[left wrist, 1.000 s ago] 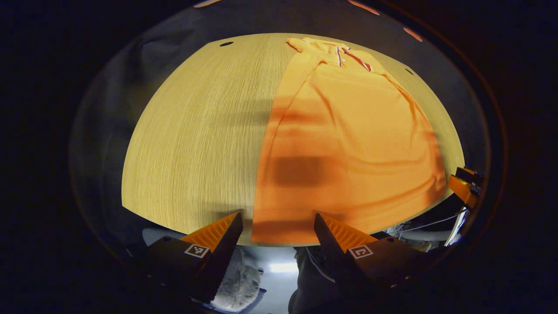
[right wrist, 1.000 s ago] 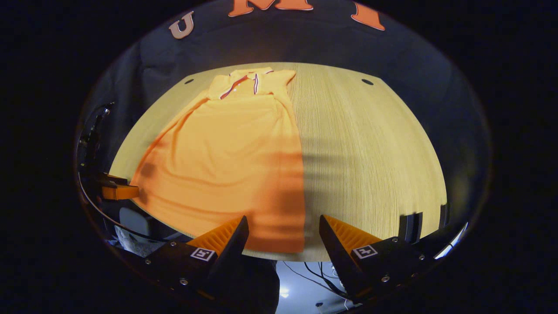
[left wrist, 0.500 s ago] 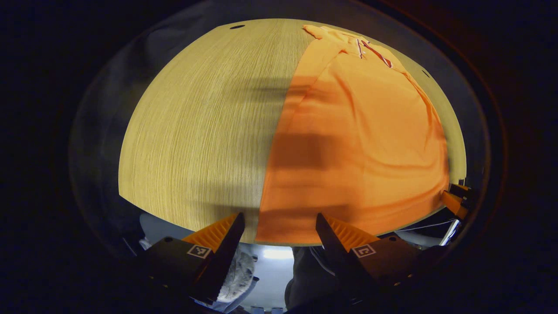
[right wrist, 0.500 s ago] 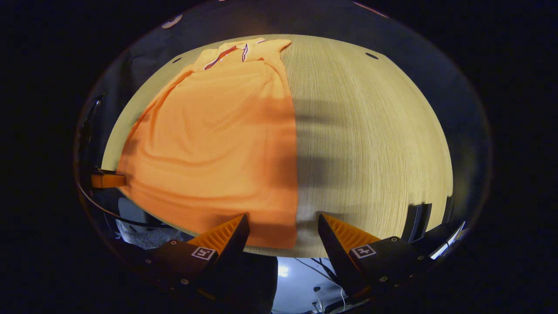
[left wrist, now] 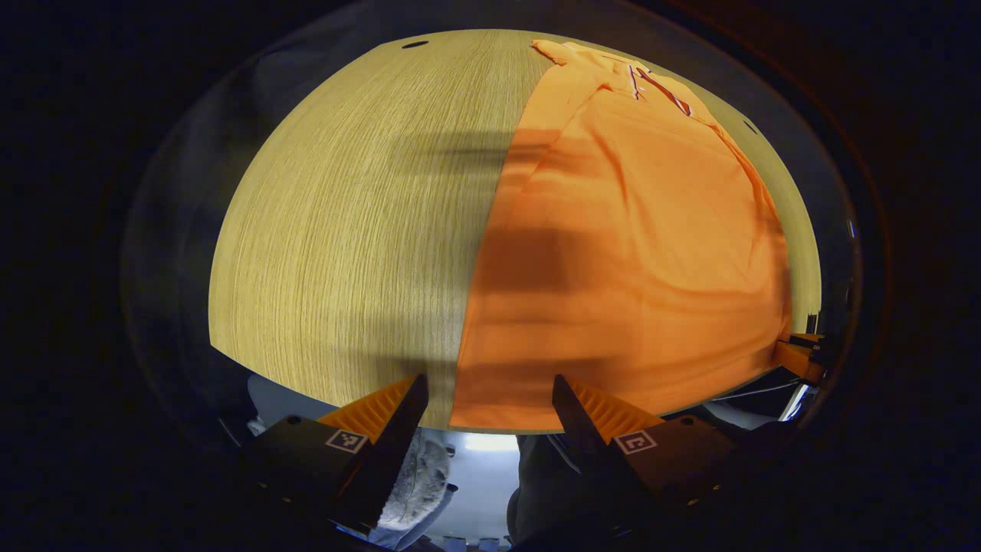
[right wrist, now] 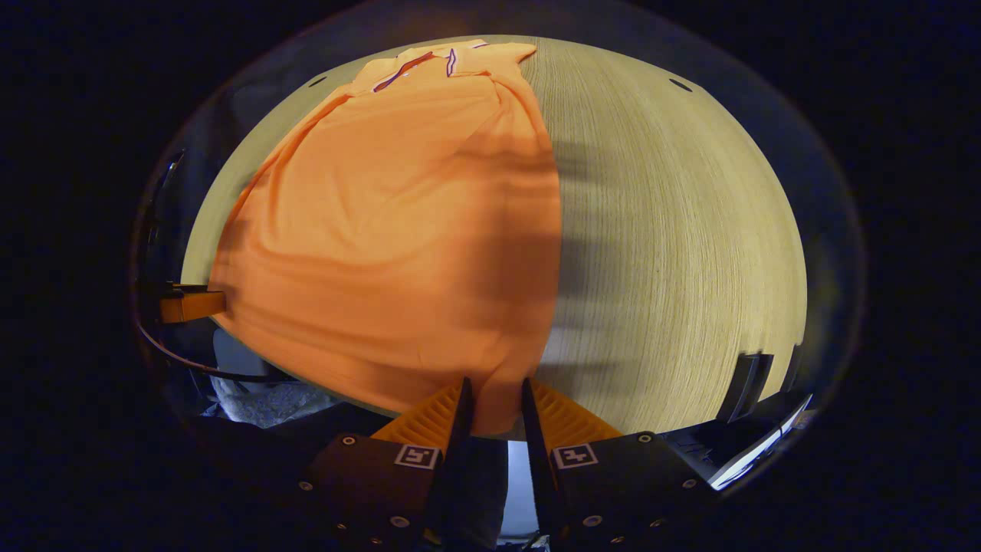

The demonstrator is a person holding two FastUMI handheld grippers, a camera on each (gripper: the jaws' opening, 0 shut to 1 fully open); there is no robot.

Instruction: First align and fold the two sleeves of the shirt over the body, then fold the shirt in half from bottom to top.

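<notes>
An orange shirt (left wrist: 636, 245) lies flat on the wooden table (left wrist: 329, 230), collar (left wrist: 651, 77) at the far end, sleeves folded in so that both sides run straight. My left gripper (left wrist: 487, 383) is open at the near table edge, and the hem's left corner lies between its fingers without touching them. In the right gripper view the shirt (right wrist: 398, 230) fills the left half of the table (right wrist: 674, 230). My right gripper (right wrist: 495, 383) has closed in on the hem's right corner, with cloth bunched between its fingers. The left gripper (right wrist: 191, 303) shows at that view's left rim.
The hem runs along the table's near edge, and below it are floor, cables and a grey shoe (left wrist: 418, 491). Small dark holes (right wrist: 680, 84) mark the far table corners. A dark block (right wrist: 747, 376) stands at the front right edge. Bare wood lies on both sides of the shirt.
My right gripper's fingers have drawn together on the hem's right corner, gathering the cloth. Both grippers have come lower and closer to the near edge. The left gripper's fingers stay wide apart.
</notes>
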